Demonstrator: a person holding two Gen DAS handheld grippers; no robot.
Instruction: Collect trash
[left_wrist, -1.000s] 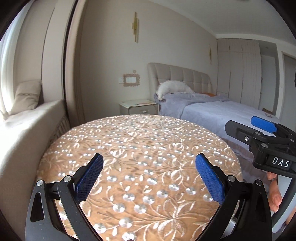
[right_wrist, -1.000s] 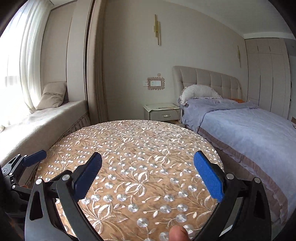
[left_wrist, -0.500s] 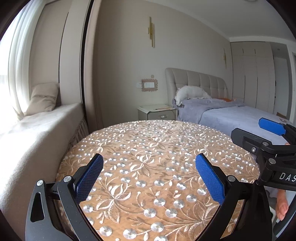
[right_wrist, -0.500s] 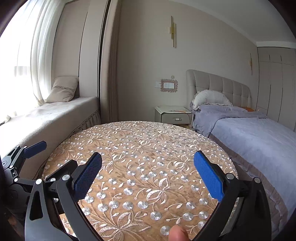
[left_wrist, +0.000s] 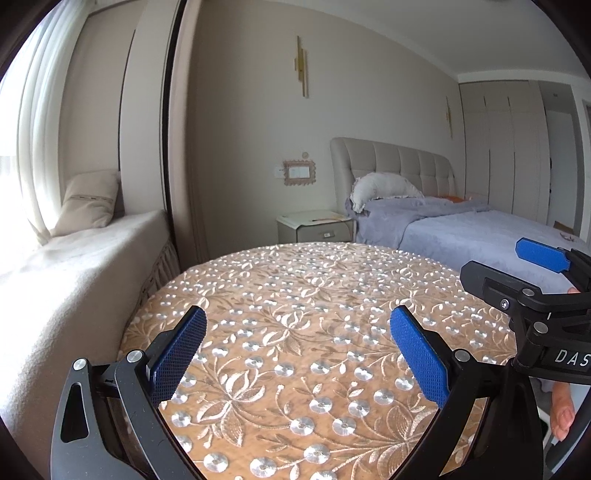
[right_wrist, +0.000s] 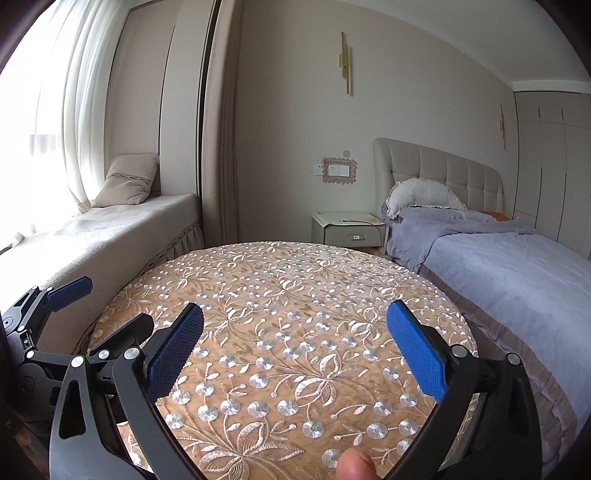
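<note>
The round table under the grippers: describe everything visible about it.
The round table is covered by a tan-gold cloth embroidered with pale flowers, leaves and shiny silver discs. Only the top shows; legs and base are hidden. Nothing lies on the visible part. It stands between the window seat and the bed, with the nightstand beyond. The left gripper and right gripper hang open over its near edge.

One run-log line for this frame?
left gripper: open, empty | right gripper: open, empty | both over round table | trash: none visible | stage: not yet grasping
</note>
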